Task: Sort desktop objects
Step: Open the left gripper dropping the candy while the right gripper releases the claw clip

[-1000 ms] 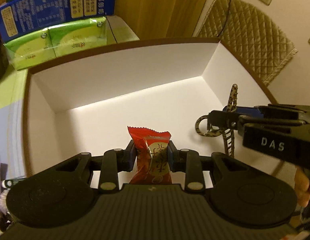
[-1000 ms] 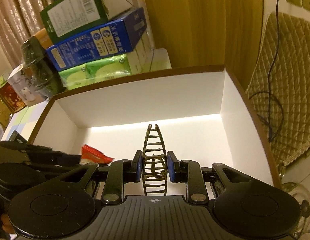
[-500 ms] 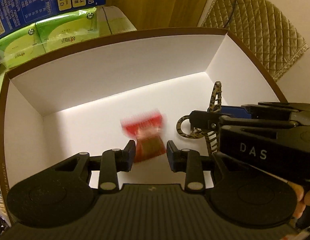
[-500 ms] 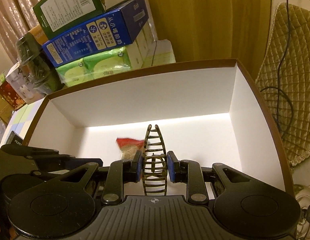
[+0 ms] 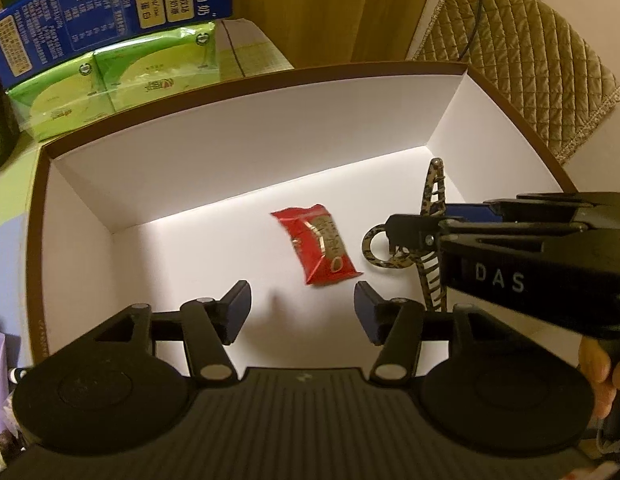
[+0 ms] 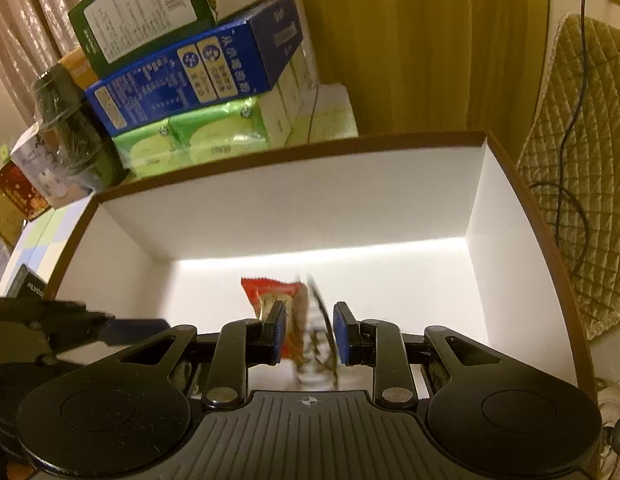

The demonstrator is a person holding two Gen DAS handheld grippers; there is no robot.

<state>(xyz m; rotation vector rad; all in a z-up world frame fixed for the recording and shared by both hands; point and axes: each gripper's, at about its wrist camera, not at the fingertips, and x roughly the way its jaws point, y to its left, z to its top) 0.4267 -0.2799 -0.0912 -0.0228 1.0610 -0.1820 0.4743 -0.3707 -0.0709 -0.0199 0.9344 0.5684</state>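
A red snack packet lies flat on the floor of the white box with brown rim. My left gripper is open and empty above the box floor, just short of the packet. A leopard-print hair claw clip sits between the fingers of my right gripper at the right. In the right wrist view my right gripper has its jaws parted; the clip is blurred between them, loose and tilted. The packet lies beyond the left finger.
Stacked cartons stand behind the box: green packs, a blue carton, a green-white carton. A dark jar stands at the left. A quilted cushion and a cable lie to the right.
My left gripper opened and the red packet dropped onto the box floor. My right gripper's jaws parted and the hair clip went loose and blurred between them.
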